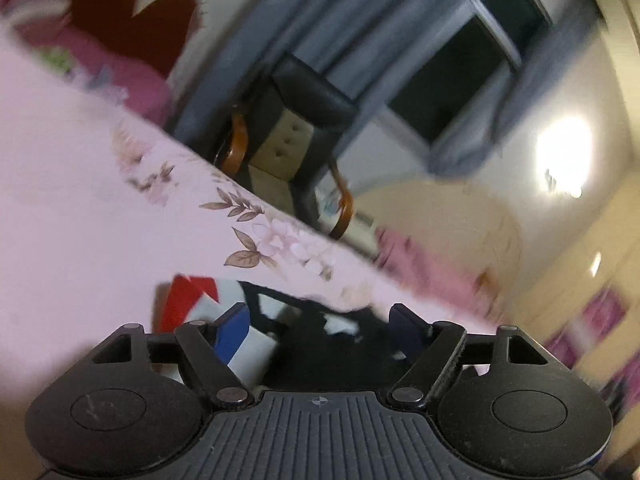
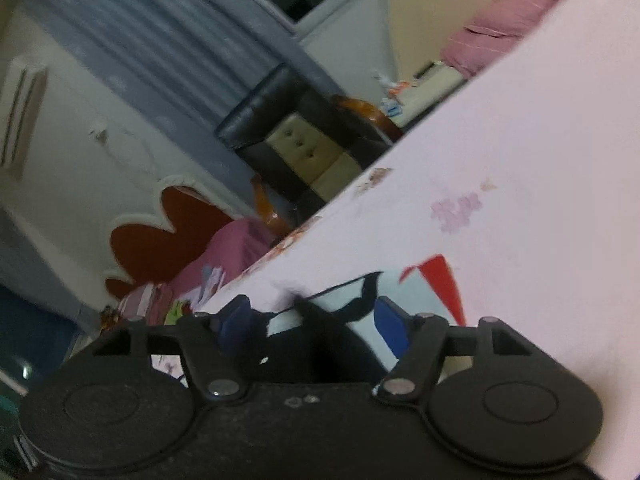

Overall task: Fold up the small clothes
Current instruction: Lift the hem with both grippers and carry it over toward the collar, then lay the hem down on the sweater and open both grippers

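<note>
The left claw (image 1: 320, 326) is spread fairly wide, and so is the right claw (image 2: 314, 326). Neither squeezes anything. A small piece of clothing (image 1: 200, 302) lies flat on the pink flowery bed sheet (image 1: 80, 200), right under and just in front of both claws. It is white with a red patch and black edges. In the left view its black part sits between the blue pads, not pinched. Both claws are about equally near, one over each end, I think. The claw bodies hide most of it, so I cannot tell its whole shape or which way it runs. Farther off stands a dark chair (image 2: 296, 136), then blue curtains (image 2: 168, 40), all blurry.
</note>
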Available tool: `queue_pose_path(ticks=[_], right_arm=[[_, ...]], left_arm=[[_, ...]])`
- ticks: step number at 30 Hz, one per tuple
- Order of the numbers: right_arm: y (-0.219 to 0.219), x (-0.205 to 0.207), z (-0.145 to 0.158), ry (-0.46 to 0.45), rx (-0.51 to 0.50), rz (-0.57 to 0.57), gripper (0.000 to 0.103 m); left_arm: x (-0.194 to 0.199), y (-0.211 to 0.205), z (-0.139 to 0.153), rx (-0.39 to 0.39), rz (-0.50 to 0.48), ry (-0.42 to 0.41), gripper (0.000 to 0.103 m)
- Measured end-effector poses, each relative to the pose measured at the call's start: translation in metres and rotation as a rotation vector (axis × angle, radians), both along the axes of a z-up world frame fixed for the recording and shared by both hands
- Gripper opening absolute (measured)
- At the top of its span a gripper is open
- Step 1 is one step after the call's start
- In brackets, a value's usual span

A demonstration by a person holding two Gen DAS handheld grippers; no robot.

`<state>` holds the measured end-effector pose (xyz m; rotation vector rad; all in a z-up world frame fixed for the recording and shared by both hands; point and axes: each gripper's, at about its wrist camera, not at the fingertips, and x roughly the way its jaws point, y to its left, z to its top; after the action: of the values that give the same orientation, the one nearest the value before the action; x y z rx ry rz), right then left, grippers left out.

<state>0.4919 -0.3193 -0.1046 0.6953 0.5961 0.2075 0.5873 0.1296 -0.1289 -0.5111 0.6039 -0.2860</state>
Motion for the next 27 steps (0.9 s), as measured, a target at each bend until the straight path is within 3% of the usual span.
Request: queue_pose_path(ticks=[1,2,4,6,7,8,10,11,12,13,16,19,24,27], right_arm=[[0.004,0.002,0.002,0.003,-0.052,0.028,0.05],[0.01,0.005,0.004,0.012,-0.108,0.056,0.048],[0.023,0.013,0.002,0.039,-0.213,0.101,0.047],[0.04,0.021,-0.002,0.059,-0.322,0.142,0.049],[0.047,0.024,-0.003,0.075,-0.373,0.163,0.048],[0.055,0.025,-0.005,0.08,-0.433,0.181,0.048],[0.074,0.025,-0.008,0.061,-0.58,0.195,0.038],[0.081,0.023,-0.009,0.048,-0.631,0.195,0.029],[0.085,0.023,-0.009,0.032,-0.657,0.199,0.013],[0.087,0.02,-0.007,0.018,-0.663,0.194,0.01],[0.085,0.01,0.005,-0.059,-0.66,0.128,0.009],[0.081,0.006,0.014,-0.105,-0.672,0.081,0.009],[0.07,0.028,-0.019,0.046,-0.663,0.049,0.01],[0.071,0.026,-0.02,0.04,-0.671,0.037,0.014]], left_arm=[[0.006,-0.007,0.001,0.068,-0.037,0.016,0.053],[0.013,-0.013,0.0,0.116,-0.082,0.047,0.049],[0.025,-0.026,-0.005,0.207,-0.141,0.11,0.047],[0.029,-0.042,-0.008,0.327,-0.174,0.115,0.047],[0.03,-0.046,-0.008,0.366,-0.179,0.105,0.042],[0.03,-0.05,-0.008,0.405,-0.17,0.098,0.022],[0.029,-0.05,-0.008,0.421,-0.151,0.073,0.004],[0.028,-0.048,-0.008,0.402,-0.143,0.068,0.004],[0.026,-0.047,-0.007,0.407,-0.131,0.053,0.004],[0.021,-0.047,-0.002,0.403,-0.116,0.025,0.004],[0.014,-0.042,0.014,0.366,-0.067,-0.072,0.004],[0.027,-0.04,0.015,0.367,-0.051,-0.049,0.004],[0.046,-0.041,-0.021,0.38,-0.008,0.039,0.004],[0.045,-0.045,-0.021,0.399,-0.008,0.034,0.004]])
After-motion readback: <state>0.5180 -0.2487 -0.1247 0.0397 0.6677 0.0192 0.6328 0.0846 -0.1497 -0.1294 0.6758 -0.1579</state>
